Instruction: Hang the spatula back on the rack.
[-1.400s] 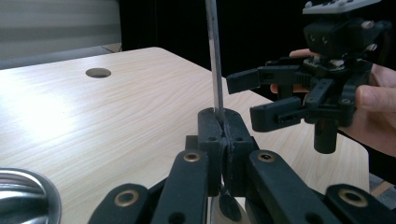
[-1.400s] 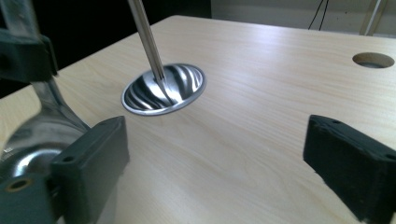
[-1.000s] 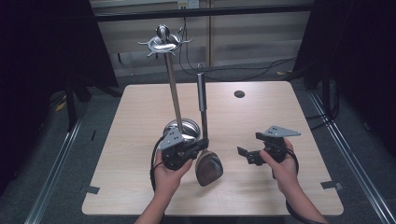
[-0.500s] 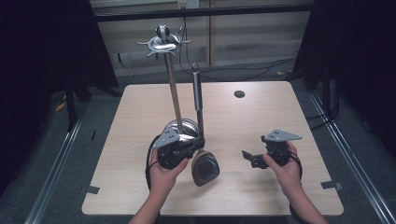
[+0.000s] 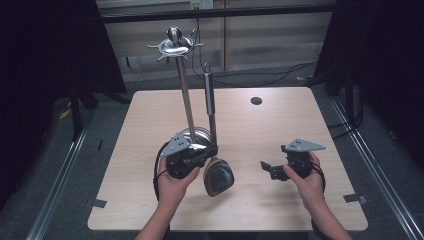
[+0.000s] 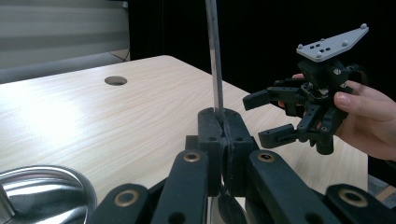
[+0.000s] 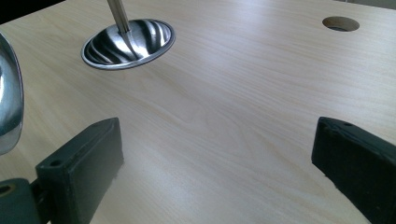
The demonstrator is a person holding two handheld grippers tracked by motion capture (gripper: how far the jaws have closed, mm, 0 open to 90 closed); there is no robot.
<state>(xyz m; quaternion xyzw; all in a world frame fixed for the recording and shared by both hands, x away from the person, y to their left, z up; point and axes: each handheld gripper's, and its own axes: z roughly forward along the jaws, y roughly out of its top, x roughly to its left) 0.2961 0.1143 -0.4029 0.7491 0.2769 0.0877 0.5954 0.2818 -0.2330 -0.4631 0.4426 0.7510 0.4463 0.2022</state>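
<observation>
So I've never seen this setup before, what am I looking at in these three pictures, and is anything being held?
No robot: a person holds a handheld gripper in each hand. One picture looks down from above; the other two come from cameras riding on the grippers. On the light wooden table stands a tall steel utensil stand with a round dish base. The left gripper is shut on the handle of a long steel ladle, held upright. The right gripper is open with nothing between its fingers.

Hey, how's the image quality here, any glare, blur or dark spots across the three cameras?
High view: table evenly lit, surroundings almost black. Left gripper view: pale glare on the tabletop at left, the near fingers soft, the right gripper sharp. Right gripper view: bright reflections in the metal base, near fingers blurred.
</observation>
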